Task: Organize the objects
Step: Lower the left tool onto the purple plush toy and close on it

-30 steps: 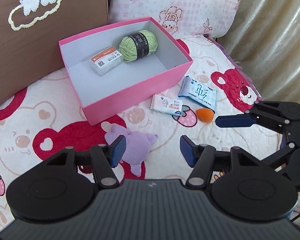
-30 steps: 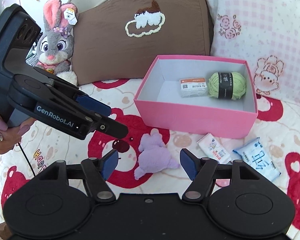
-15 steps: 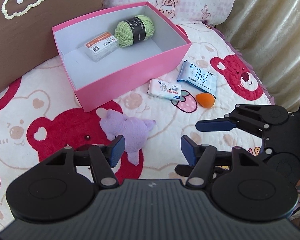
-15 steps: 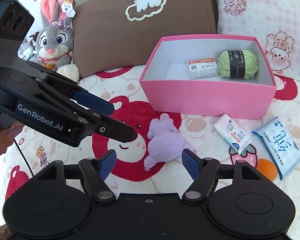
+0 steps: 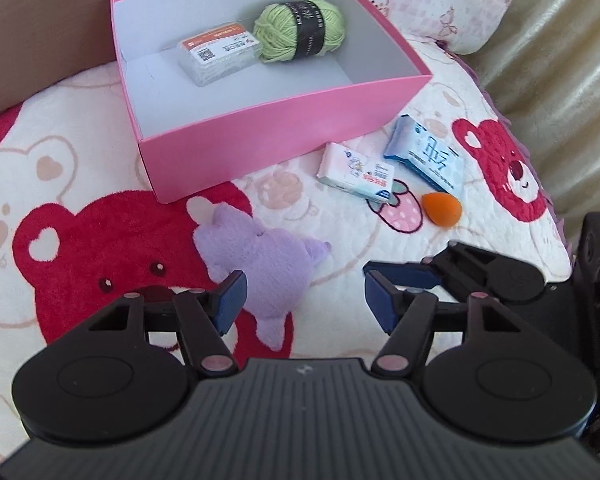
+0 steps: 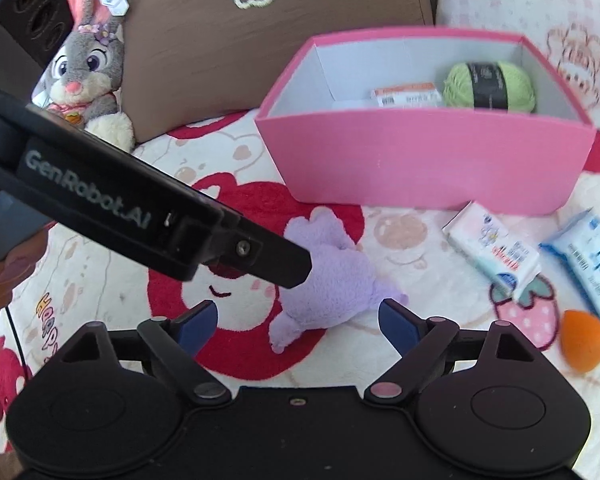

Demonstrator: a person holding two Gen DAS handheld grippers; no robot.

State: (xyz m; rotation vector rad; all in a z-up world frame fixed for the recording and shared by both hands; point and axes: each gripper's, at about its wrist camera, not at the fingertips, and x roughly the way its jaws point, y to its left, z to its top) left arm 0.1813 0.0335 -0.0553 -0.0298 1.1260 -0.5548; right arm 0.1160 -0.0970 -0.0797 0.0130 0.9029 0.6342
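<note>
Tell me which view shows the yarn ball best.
The left wrist view: it looks down into the box, so the whole green yarn ball and its black band show. In the right wrist view the box's front wall hides the yarn ball's lower part.

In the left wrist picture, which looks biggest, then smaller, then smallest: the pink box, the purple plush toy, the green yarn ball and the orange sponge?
1. pink box
2. purple plush toy, though it lies nearer the camera
3. green yarn ball, farther away, so possibly closer in true size
4. orange sponge
</note>
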